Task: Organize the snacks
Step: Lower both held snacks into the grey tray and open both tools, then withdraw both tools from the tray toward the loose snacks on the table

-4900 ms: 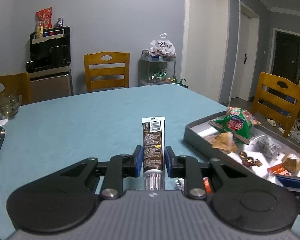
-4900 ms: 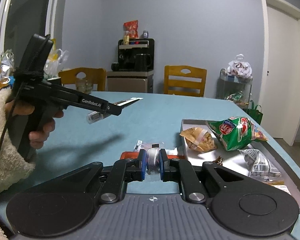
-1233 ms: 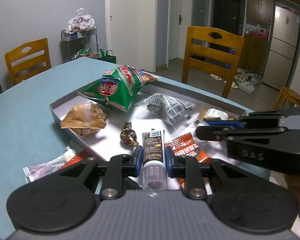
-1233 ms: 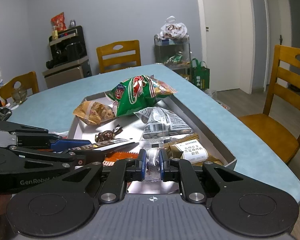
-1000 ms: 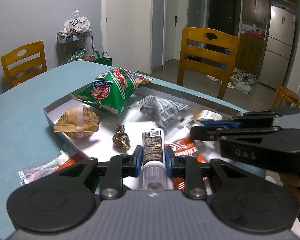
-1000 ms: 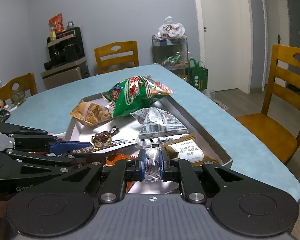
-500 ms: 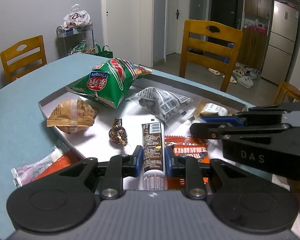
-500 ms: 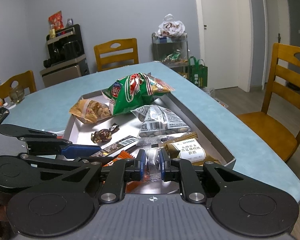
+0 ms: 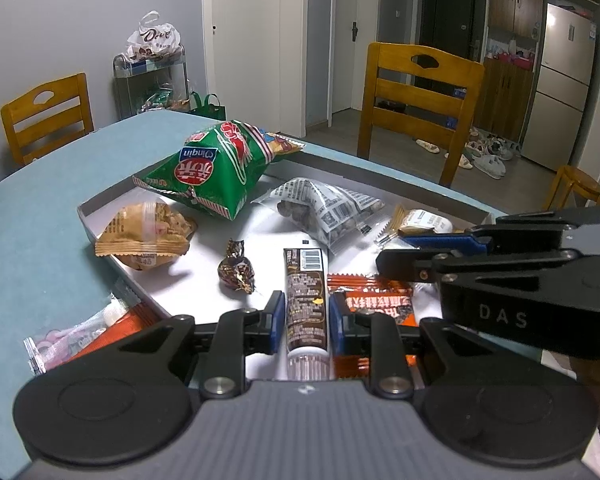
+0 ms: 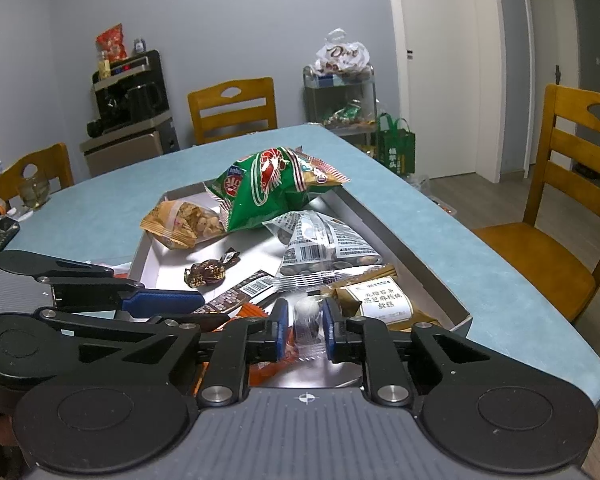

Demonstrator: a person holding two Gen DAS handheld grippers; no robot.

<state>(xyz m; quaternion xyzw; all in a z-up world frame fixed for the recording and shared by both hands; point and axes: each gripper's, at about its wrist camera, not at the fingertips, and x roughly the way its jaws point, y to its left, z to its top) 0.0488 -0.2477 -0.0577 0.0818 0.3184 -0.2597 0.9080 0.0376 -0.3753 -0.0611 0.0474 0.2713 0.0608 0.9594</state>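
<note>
Two snacks are going into the tray [image 9: 100, 203] at once. Left gripper [image 9: 306, 322] is clamping a brown tube [image 9: 305, 300], stiffish near its cap. Right gripper [image 10: 302, 330] has just been opening around a clear-wrapped candy [image 10: 306, 320]: light, crinkly, slippery, best pinched mid-body.

Dim indoor light, fisheye-warped edges

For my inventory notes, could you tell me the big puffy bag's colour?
Green puffy bag with red-and-white print, clearest in the left wrist view.
</note>
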